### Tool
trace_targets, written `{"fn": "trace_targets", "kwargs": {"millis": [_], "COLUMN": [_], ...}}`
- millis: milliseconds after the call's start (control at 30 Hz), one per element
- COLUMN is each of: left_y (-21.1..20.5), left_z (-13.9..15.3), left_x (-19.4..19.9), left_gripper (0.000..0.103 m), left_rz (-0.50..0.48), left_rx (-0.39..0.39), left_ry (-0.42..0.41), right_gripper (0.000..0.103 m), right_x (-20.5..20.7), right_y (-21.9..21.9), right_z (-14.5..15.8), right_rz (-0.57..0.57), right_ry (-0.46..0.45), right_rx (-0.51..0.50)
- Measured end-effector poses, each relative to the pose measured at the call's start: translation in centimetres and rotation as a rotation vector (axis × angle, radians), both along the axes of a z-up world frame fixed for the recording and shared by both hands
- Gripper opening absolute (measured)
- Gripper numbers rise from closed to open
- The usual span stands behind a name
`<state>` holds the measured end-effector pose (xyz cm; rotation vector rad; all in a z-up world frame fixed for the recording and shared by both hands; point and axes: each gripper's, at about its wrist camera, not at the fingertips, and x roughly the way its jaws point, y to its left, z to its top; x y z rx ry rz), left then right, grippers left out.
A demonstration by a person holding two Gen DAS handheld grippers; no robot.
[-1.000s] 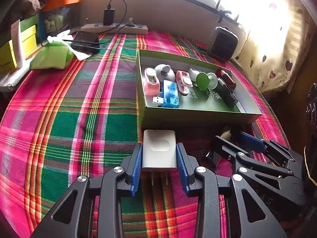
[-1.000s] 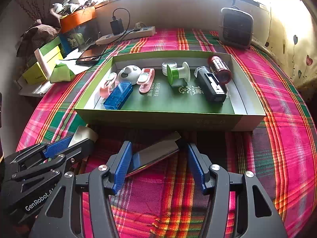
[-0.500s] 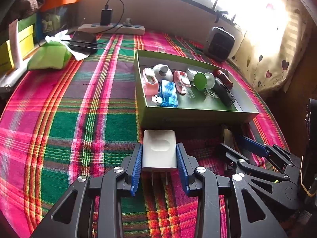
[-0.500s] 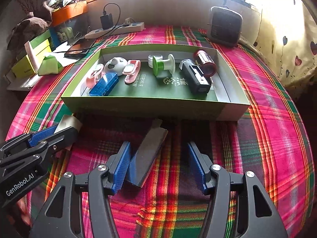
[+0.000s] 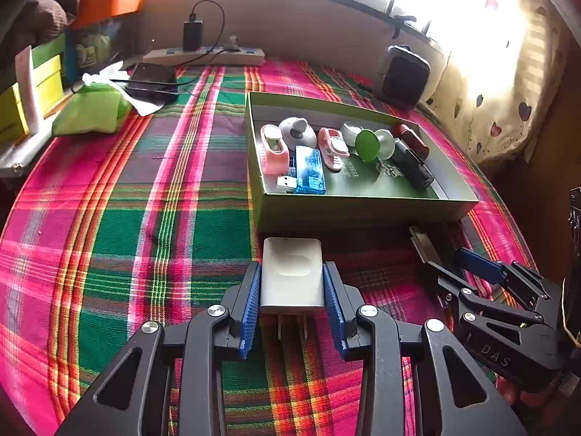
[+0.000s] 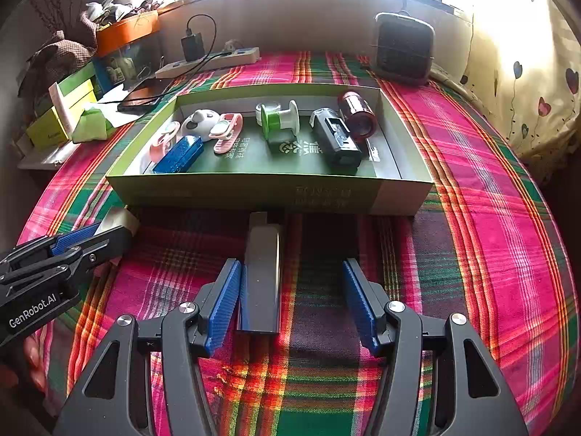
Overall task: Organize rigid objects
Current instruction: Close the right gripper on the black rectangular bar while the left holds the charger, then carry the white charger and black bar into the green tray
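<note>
My left gripper (image 5: pixel 291 290) is shut on a white wall charger (image 5: pixel 292 272), prongs toward the camera, low over the plaid cloth just before the green box (image 5: pixel 363 212). The right wrist view shows that gripper (image 6: pixel 112 230) at the left edge. My right gripper (image 6: pixel 290 298) stands open around a flat dark grey bar (image 6: pixel 263 272). The bar lies lengthwise on the cloth against the left pad (image 6: pixel 223 298), its far end near the box (image 6: pixel 268 192). The box holds several small items: pink bands, a blue USB device (image 5: pixel 308 174), a green spool (image 6: pixel 277 120), a black device and a red cylinder.
A small dark heater (image 6: pixel 403 51) stands behind the box on the right. A power strip (image 6: pixel 210 60), a phone (image 5: pixel 152 78), a green pack (image 5: pixel 90 112) and yellow-green boxes (image 5: pixel 43 87) crowd the back left. Plaid cloth lies bare left of the box.
The grey bar has swung from lying slantwise to lying lengthwise between the right fingers. The left gripper has kept its hold on the charger and hardly moved.
</note>
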<state>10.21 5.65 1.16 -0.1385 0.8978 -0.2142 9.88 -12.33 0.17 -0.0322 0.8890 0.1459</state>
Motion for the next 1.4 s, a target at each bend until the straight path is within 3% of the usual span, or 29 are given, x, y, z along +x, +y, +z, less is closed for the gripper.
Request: {"fn": "trace_targets", "kwargs": {"millis": [133, 467, 600, 1400], "left_y": [-0.2, -0.3, -0.5, -1.1], "left_z": [0.0, 0.0, 0.0, 0.3], "left_x": [0.0, 0.0, -0.1, -1.1], "left_gripper": [0.033, 0.033, 0.033, 0.032], "left_rz": [0.003, 0.011, 0.011, 0.031], "left_rx": [0.017, 0.029, 0.043, 0.058], "left_ry": [-0.002, -0.005, -0.007, -0.002], "right_gripper": [0.057, 0.03, 0.026, 0.025], "right_x": [0.0, 0.0, 0.0, -1.0], "right_y": [-0.2, -1.4, -2.0, -2.8], "right_z": [0.0, 0.1, 0.1, 0.6], "right_rz": [0.008, 0.005, 0.008, 0.041], "right_ry": [-0.001, -0.007, -0.005, -0.021], "right_rx": [0.012, 0.034, 0.059, 0.127]}}
